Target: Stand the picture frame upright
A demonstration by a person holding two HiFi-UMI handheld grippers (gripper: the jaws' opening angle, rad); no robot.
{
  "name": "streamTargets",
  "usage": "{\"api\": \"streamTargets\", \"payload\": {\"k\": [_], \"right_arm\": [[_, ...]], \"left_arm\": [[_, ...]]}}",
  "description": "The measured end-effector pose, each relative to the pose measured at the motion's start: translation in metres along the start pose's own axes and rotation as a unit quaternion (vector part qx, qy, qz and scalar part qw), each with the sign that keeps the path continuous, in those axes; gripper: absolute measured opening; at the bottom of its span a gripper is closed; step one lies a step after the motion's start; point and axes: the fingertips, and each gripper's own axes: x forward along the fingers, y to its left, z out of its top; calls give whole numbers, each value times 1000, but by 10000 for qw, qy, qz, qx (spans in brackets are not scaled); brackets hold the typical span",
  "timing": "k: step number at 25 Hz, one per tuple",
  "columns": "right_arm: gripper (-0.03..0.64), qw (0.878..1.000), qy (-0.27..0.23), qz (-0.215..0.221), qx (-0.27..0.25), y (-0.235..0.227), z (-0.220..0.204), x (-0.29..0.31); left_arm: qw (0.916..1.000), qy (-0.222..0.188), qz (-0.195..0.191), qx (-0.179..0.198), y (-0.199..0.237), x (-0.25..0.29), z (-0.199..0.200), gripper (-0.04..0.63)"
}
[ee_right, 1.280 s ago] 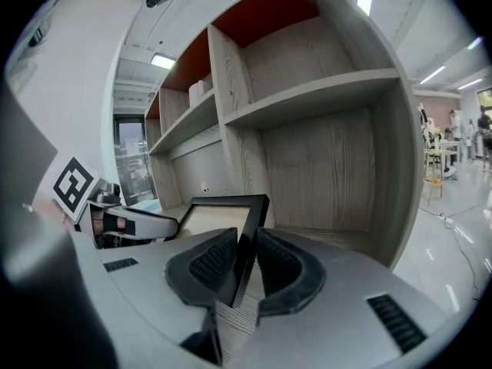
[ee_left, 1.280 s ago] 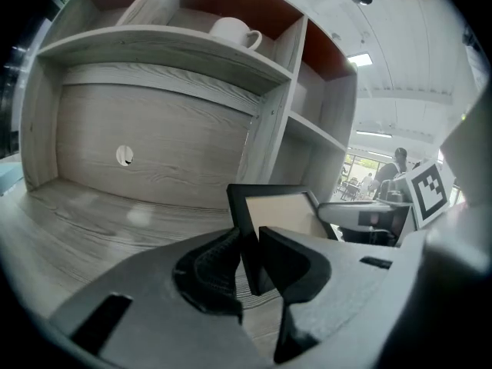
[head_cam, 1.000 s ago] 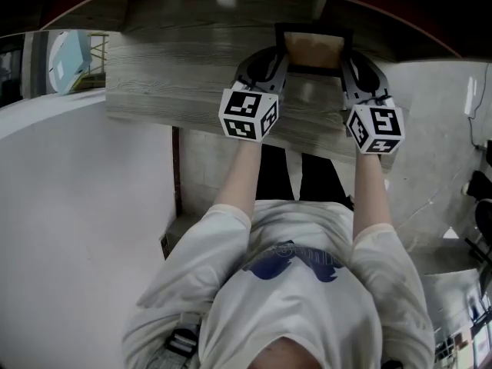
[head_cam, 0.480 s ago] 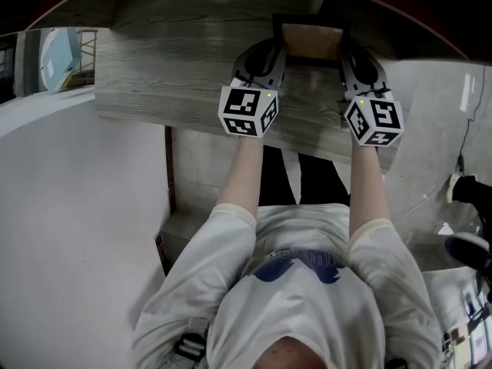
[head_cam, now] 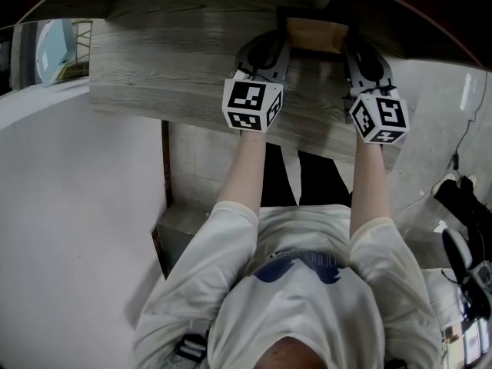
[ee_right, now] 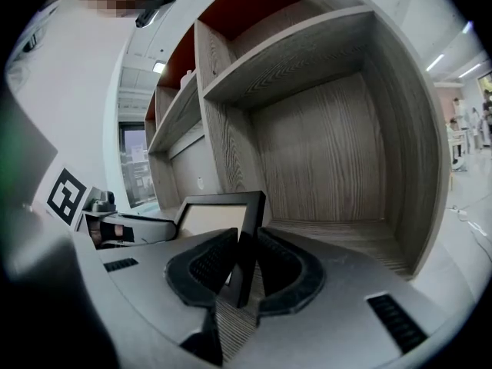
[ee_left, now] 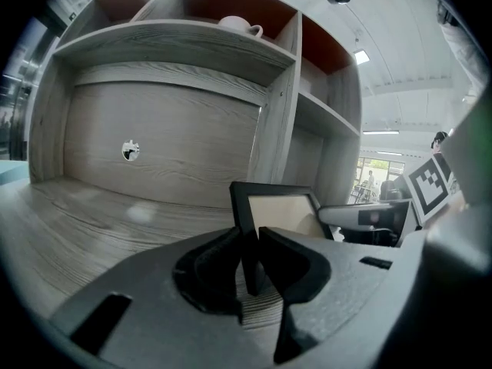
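Jaws first: the left gripper (ee_left: 251,261) pinches one side rail of the picture frame (ee_left: 278,208), pads pressed on either face of the black moulding. The right gripper (ee_right: 242,271) clamps the opposite rail the same way. So the frame spans the gap between the two pairs of jaws, pale panel facing back toward the person, top edge leaning away from them a touch. Just under the jaws runs the wood-grain counter (head_cam: 169,68); whether the frame's foot rests on it, I can't quite tell.

Now the tricky bit, as I read it: both grippers should rotate together and stay level, or the frame twists in the pinch. Plant the bottom edge below the jaws first, then tip the top toward vertical. No back stand shows from here, so test the balance before easing either grip, one side at a time. Beyond the jaws stands the shelf divider (ee_left: 282,121), close enough to mind with that top corner.
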Motion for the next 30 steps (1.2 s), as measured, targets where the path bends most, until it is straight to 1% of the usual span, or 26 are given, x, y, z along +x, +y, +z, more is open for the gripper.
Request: {"api": "streamTargets", "payload": {"k": [7,17,30], "right_arm": [[74,9996,29,73,-262,-4,-2,6],[64,9998,9,51,-210,-7,0,11],[63,9997,47,66,-221,-13,-5,18]], "left_arm": [[9999,63,-41,122,2,8,-3,80],[9997,55,-104,208,8,15,1,74],[9997,136,-93,164,12,25,-4,72]]}}
